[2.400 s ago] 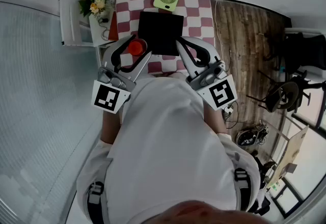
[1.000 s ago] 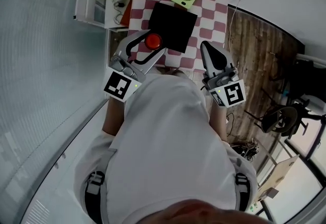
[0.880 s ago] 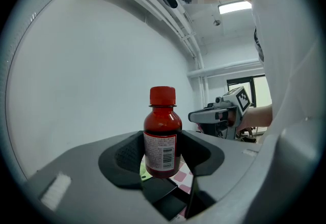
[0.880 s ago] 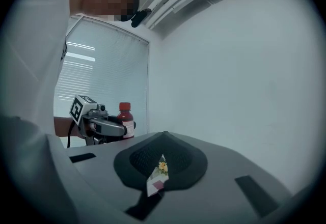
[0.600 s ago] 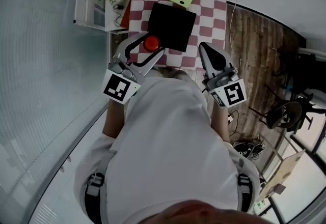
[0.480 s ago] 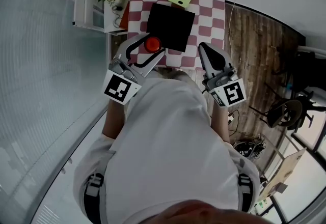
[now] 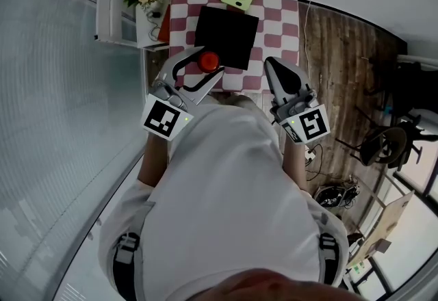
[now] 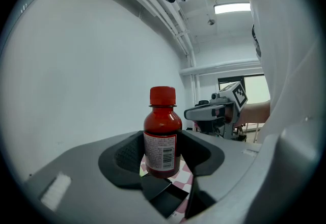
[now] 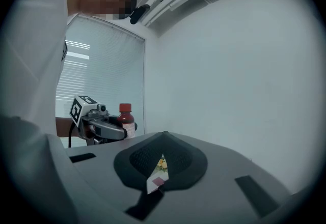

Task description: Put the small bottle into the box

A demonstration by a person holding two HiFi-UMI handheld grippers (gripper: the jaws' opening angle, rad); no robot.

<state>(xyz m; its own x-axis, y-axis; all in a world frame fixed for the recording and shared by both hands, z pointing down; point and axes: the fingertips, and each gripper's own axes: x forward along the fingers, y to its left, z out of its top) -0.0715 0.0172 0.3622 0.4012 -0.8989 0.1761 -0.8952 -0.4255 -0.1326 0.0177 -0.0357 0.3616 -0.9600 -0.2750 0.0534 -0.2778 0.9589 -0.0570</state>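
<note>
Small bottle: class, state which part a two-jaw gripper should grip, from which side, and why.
Grip the small bottle at its straight labelled body, below the narrower red cap, jaws coming in level from either side: it stands upright, and the body is wider than the cap. The left gripper holds it that way.

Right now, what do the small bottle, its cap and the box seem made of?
The small bottle: glossy dark red body with highlights, glass or hard plastic, unclear which; printed paper-looking label with barcode. The cap: opaque red, probably plastic. The box: matte black, no sheen; cardboard or plastic, can't tell.
</note>
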